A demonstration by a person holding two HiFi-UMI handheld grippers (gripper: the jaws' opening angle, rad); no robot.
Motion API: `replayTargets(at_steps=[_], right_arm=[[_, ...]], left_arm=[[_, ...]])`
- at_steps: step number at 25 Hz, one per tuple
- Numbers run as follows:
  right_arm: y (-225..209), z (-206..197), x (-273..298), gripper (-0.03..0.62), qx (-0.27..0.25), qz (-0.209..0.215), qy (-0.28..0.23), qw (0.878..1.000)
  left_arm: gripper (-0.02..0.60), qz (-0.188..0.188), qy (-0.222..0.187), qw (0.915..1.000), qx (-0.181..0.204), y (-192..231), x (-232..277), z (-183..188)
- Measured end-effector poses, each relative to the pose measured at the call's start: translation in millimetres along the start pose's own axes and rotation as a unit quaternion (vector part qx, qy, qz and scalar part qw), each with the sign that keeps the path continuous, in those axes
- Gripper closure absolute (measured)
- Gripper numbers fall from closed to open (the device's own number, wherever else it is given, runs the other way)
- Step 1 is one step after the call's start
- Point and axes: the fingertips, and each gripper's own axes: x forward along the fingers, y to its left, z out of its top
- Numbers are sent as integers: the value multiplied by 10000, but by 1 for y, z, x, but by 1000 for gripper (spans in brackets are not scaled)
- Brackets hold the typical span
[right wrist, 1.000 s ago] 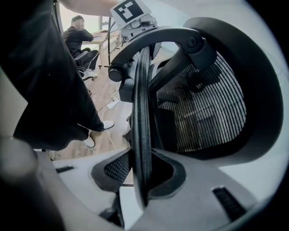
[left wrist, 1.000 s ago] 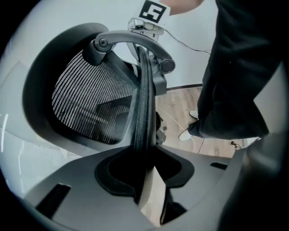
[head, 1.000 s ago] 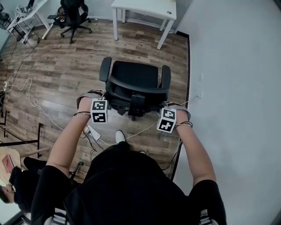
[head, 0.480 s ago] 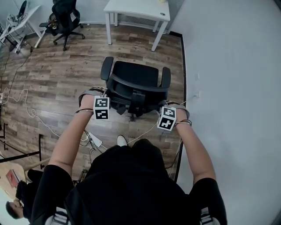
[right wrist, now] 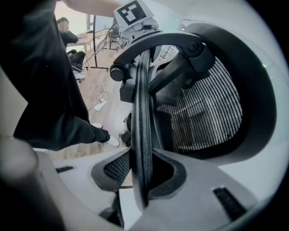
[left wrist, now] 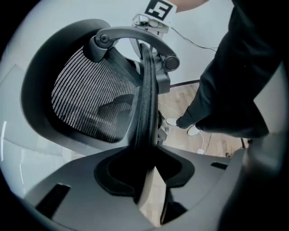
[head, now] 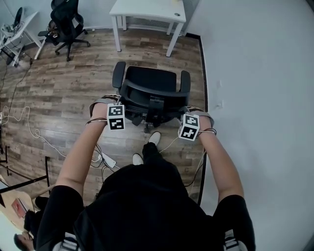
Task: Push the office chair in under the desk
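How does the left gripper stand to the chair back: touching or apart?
Touching. In the left gripper view, the rim of the chair back runs between the jaws of the left gripper, and both jaws press on it.

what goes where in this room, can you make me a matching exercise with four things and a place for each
Things:
1 office chair
2 white desk
3 second chair
4 power strip

Places in the head view:
A on the floor, below and left of the office chair
B top left corner
C middle, straight ahead of the person
D top middle

Pairs: 1-C, 2-D, 3-B, 4-A
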Motion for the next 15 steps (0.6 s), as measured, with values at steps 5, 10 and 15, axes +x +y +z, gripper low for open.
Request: replayTargets(at_steps=[5, 10, 15], right_arm=[[-24, -3, 7, 484, -68, -120, -17, 9999], [-53, -7, 17, 484, -34, -83, -47, 9999], [-84, -8, 28, 484, -55, -71, -100, 9999]], left_arm=[[451, -17, -1, 10000, -62, 18, 8, 0], [451, 7, 44, 10000, -71, 50, 20, -3], [448, -109, 165, 9997, -153, 82, 34, -8]])
